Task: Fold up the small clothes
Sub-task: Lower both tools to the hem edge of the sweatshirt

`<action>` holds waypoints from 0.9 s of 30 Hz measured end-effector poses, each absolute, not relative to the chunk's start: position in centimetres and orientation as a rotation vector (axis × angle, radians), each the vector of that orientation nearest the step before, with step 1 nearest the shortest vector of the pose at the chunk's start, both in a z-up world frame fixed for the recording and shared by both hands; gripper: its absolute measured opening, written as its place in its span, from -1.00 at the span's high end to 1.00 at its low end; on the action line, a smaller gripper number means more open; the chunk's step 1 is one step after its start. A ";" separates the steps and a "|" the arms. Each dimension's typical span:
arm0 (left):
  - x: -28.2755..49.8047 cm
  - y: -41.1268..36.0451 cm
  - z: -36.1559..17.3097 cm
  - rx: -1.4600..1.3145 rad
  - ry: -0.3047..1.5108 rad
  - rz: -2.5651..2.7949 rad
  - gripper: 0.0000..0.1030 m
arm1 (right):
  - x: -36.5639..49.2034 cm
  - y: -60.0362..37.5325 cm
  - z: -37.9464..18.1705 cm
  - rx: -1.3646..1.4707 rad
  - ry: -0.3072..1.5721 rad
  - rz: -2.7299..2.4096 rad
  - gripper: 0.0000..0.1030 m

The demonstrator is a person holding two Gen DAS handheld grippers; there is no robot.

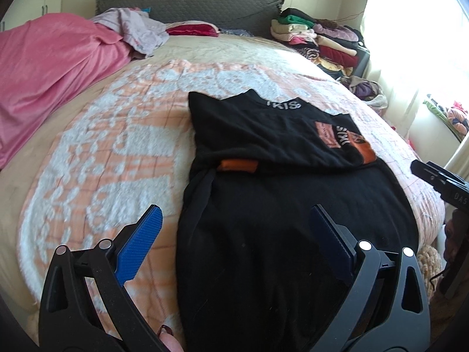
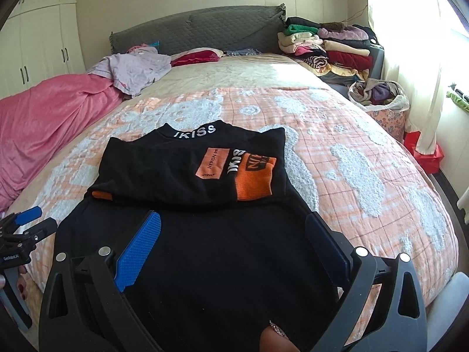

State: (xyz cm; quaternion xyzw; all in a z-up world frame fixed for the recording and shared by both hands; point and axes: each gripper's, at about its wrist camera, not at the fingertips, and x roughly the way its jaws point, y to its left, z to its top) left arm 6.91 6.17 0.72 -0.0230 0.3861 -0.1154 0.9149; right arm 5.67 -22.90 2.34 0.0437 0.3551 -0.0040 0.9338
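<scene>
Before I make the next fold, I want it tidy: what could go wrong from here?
1. The black top has its sleeves folded across loosely; lifting the hem may slide them out of place.
2. Both the left gripper and right gripper are open over thick black fabric, so a pinch might catch the orange-and-white bedspread underneath too.

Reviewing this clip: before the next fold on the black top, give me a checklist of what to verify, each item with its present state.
1. Left gripper open and empty: ok, both blue pads spread, nothing between them.
2. Right gripper open and empty: ok.
3. Sleeves folded in over the black top: ok, orange cuff lies on the body.
4. Lower half of the top flat: ok near the grippers; the nearest hem is hidden behind them, cannot tell.
5. Bedspread around the top free of other clothes: ok, the pink blanket and folded stack lie well away.
</scene>
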 end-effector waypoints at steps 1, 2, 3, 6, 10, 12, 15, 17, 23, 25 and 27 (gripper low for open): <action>6.7 6.3 0.6 -0.044 0.800 -0.231 -0.82 | 5.5 -23.0 2.3 0.091 0.728 -0.008 -0.91; 6.6 6.4 0.5 -0.043 0.802 -0.227 -0.82 | 5.4 -23.1 2.2 0.093 0.729 -0.009 -0.91; 6.4 6.6 0.3 -0.042 0.808 -0.219 -0.82 | 5.3 -23.3 2.1 0.095 0.730 -0.009 -0.91; 6.0 7.0 0.0 -0.041 0.817 -0.208 -0.82 | 4.8 -23.6 1.8 0.101 0.735 -0.004 -0.91; 5.5 7.2 -0.3 -0.037 0.828 -0.195 -0.82 | 4.4 -24.0 1.5 0.096 0.744 -0.007 -0.91; 5.3 7.4 -0.6 -0.037 0.835 -0.190 -0.82 | 4.2 -24.1 1.4 0.095 0.747 -0.009 -0.91; 5.0 7.7 -1.0 -0.037 0.847 -0.181 -0.82 | 3.8 -24.5 1.1 0.093 0.757 -0.014 -0.91; 4.9 7.9 -1.2 -0.039 0.854 -0.178 -0.82 | 3.6 -24.8 0.8 0.093 0.765 -0.016 -0.91; 4.3 8.7 -2.7 -0.052 0.898 -0.176 -0.82 | 2.8 -26.0 -0.4 0.105 0.804 -0.030 -0.91; 4.1 9.0 -3.2 -0.056 0.913 -0.173 -0.82 | 2.6 -26.3 -0.8 0.105 0.817 -0.039 -0.91; 3.8 9.4 -3.8 -0.063 0.932 -0.172 -0.82 | 2.3 -26.7 -1.3 0.108 0.830 -0.047 -0.91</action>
